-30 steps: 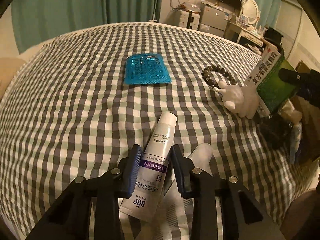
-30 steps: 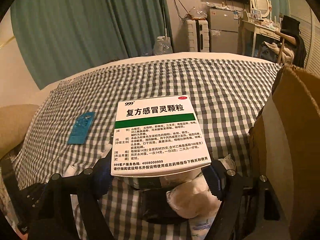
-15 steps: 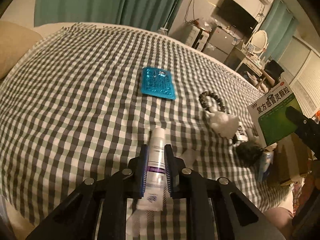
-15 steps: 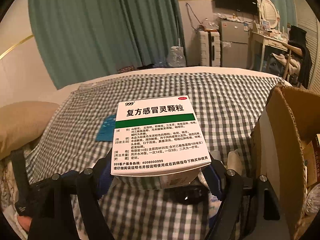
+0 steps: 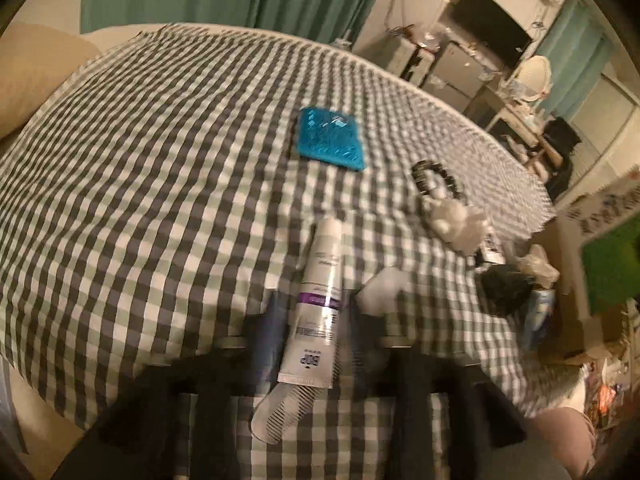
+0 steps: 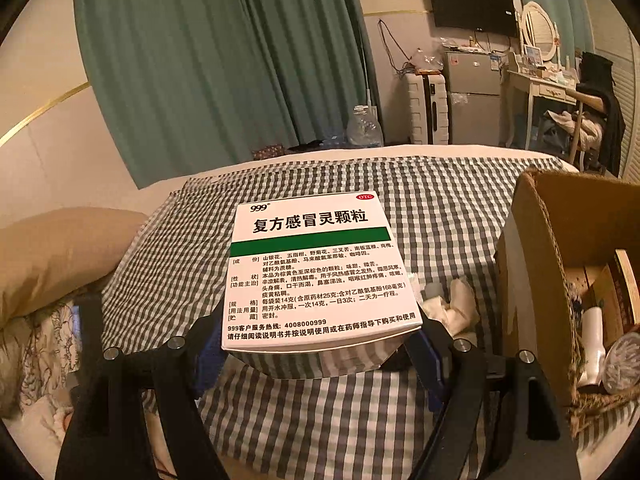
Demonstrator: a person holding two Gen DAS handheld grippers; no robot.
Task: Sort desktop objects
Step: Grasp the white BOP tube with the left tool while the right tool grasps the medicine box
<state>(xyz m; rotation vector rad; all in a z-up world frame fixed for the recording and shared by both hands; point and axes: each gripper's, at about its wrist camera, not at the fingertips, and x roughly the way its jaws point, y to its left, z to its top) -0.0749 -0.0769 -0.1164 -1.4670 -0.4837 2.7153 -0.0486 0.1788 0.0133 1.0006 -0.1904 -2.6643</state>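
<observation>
My left gripper (image 5: 312, 312) is shut on a white tube (image 5: 320, 300) with a purple band, held over the checked cloth (image 5: 140, 200); the view is blurred by motion. A white comb (image 5: 280, 412) lies beneath the tube. My right gripper (image 6: 320, 344) is shut on a white and green medicine box (image 6: 316, 272), held above the cloth next to an open cardboard box (image 6: 532, 248) on the right. The medicine box also shows at the right edge of the left wrist view (image 5: 608, 248).
On the cloth lie a blue blister pack (image 5: 330, 142), a dark bead bracelet (image 5: 434, 176), a white figurine (image 5: 456, 220), a dark fuzzy object (image 5: 506, 284) and crumpled tissue (image 6: 452, 304). The cardboard box holds a white bottle (image 6: 592, 332) and other items. A pillow (image 6: 52, 252) lies left.
My left gripper closed on the tube and lifted it off the cloth, swinging the view. My right gripper rose with the medicine box and moved toward the cardboard box.
</observation>
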